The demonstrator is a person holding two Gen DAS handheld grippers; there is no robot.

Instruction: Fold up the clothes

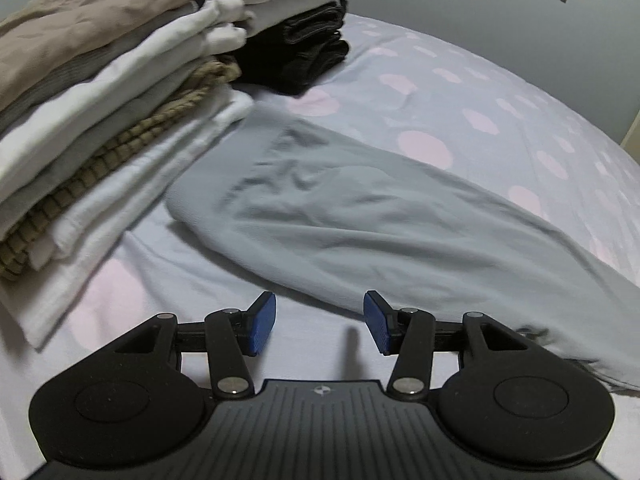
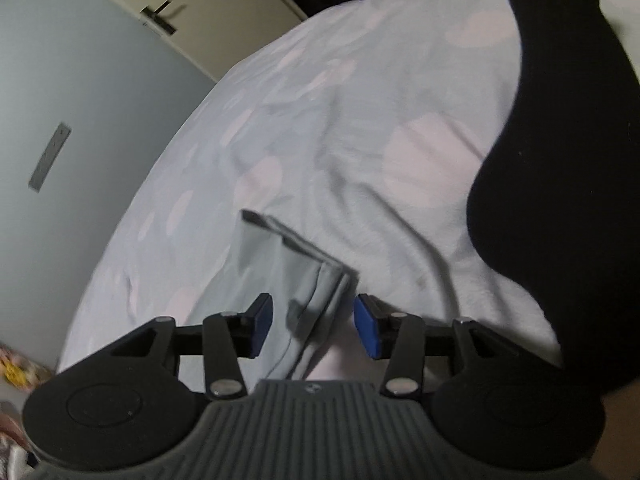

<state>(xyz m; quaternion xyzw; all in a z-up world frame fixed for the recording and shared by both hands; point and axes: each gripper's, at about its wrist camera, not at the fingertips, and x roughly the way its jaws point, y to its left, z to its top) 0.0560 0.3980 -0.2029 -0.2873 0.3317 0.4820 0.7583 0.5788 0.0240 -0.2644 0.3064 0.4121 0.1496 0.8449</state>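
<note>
A light grey garment lies spread flat on the bed, running from the centre to the lower right in the left wrist view. My left gripper is open and empty, just short of the garment's near edge. In the right wrist view a folded end of the grey garment lies between the jaws of my right gripper, which is open and not clamped on it.
A tall stack of folded white, beige and brown clothes stands at the left, with folded dark and white clothes behind it. The bed sheet is pale with pink spots. A black-clad limb fills the right. A door is behind.
</note>
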